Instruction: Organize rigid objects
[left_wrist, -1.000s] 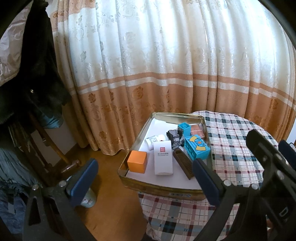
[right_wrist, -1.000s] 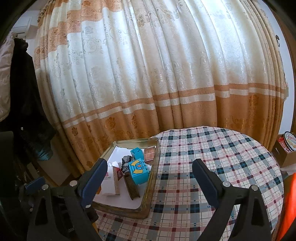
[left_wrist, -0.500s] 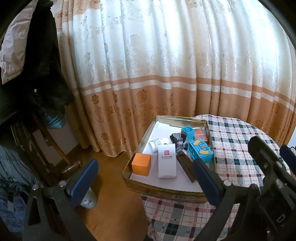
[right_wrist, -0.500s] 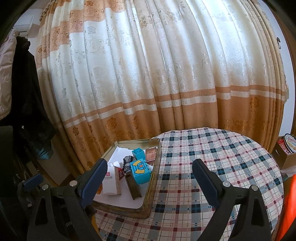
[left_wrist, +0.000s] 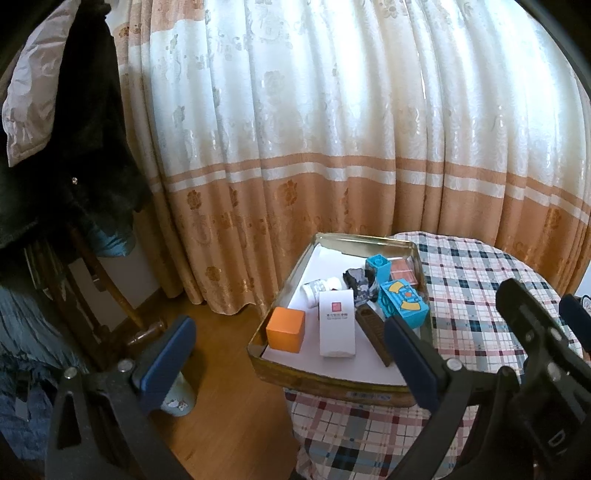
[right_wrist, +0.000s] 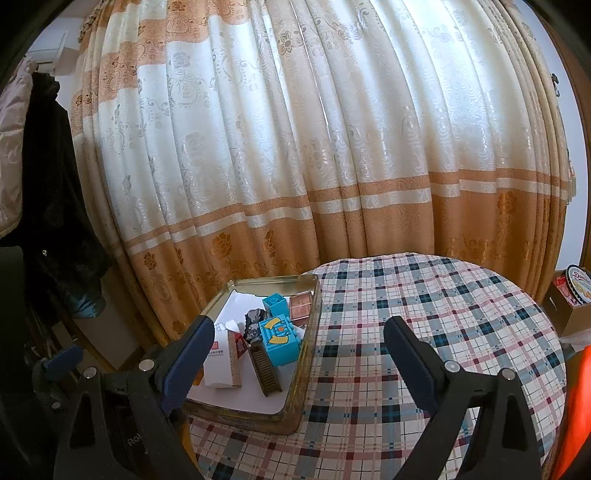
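Note:
A gold metal tray (left_wrist: 334, 387) sits at the left edge of the round plaid table (left_wrist: 476, 280). In it lie an orange cube (left_wrist: 286, 328), a white box (left_wrist: 336, 323), a brown comb (left_wrist: 375, 332), a blue patterned box (left_wrist: 402, 304), a small blue block (left_wrist: 378, 266), a grey rock (left_wrist: 356, 282), a white bottle (left_wrist: 319, 288) and a pink case (left_wrist: 404, 271). The tray (right_wrist: 303, 369) and blue patterned box (right_wrist: 280, 339) also show in the right wrist view. My left gripper (left_wrist: 288, 362) is open and empty, held back from the tray. My right gripper (right_wrist: 299, 362) is open and empty above the table's near edge.
A cream and orange curtain (left_wrist: 332, 129) hangs behind the table. Dark clothes (left_wrist: 66, 147) hang on a wooden chair at the left. A small cup (left_wrist: 177, 400) stands on the wood floor. A cardboard box with a biscuit tin (right_wrist: 576, 291) stands at the far right.
Both grippers have drawn back and tilted up a little; the tray and table sit slightly lower and farther in view. Both stay open and empty.

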